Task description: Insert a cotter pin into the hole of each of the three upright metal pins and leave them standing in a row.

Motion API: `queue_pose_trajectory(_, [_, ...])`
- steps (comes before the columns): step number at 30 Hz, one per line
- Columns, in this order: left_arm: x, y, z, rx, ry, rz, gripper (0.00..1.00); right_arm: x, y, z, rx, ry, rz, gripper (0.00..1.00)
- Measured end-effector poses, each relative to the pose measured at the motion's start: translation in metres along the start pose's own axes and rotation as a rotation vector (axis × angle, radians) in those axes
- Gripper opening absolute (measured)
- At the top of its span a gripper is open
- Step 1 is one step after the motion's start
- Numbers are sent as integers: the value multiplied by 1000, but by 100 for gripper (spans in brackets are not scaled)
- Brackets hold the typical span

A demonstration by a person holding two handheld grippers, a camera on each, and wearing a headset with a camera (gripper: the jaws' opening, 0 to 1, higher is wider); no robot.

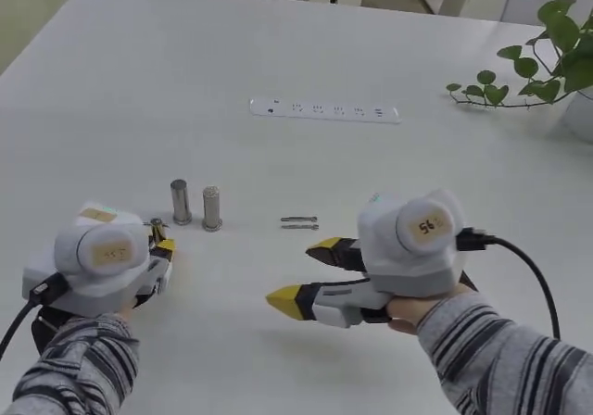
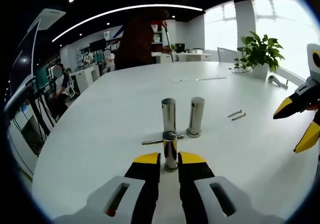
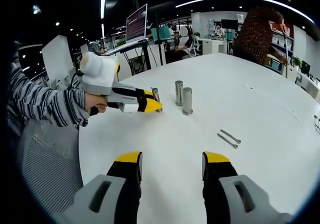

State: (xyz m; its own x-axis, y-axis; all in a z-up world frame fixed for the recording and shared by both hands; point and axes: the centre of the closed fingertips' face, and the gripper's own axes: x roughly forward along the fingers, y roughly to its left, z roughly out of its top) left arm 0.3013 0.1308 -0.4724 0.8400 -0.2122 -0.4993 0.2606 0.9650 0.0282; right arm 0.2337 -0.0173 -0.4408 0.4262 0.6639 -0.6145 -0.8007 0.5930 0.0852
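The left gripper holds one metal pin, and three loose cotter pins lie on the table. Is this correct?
Not quite: two loose cotter pins lie on the table, as the head view shows. The left gripper does hold one metal pin.

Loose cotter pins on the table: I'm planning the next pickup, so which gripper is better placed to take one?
Right. The right gripper is open and empty, with its jaws close to the two cotter pins. The left gripper is shut on a metal pin.
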Motion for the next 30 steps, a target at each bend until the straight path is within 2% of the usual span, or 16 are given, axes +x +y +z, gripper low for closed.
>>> queue_pose_trajectory(3, [0, 0, -1, -13, 4, -3, 14, 0, 1, 1, 0, -4, 0, 45])
queue_pose_trajectory(9, [-5, -1, 2, -36, -6, -17, 25, 1, -2, 11, -2, -26, -7, 45])
queue_pose_trajectory(11, [-7, -5, 6, -89, -33, -46, 29, 2, -5, 17, -3, -39, -13, 44])
queue_pose_trajectory(14, [-10, -4, 6, -43, -26, -47, 35, 5, -8, 26, -3, -54, -19, 44])
queue_pose_trajectory(20, [-23, -6, 8, -38, -37, -77, 45, 14, -15, 49, -10, -88, -29, 42])
queue_pose_trajectory(23, [-29, -10, 13, -32, -61, -118, 50, 20, -17, 58, -15, -101, -28, 41])
queue_pose_trajectory(25, [-32, -10, 12, -23, -57, -122, 53, 26, -19, 65, -31, -111, -32, 39])
queue_pose_trajectory(30, [-43, -12, 16, 2, -77, -134, 60, 42, -24, 80, -68, -132, -44, 35])
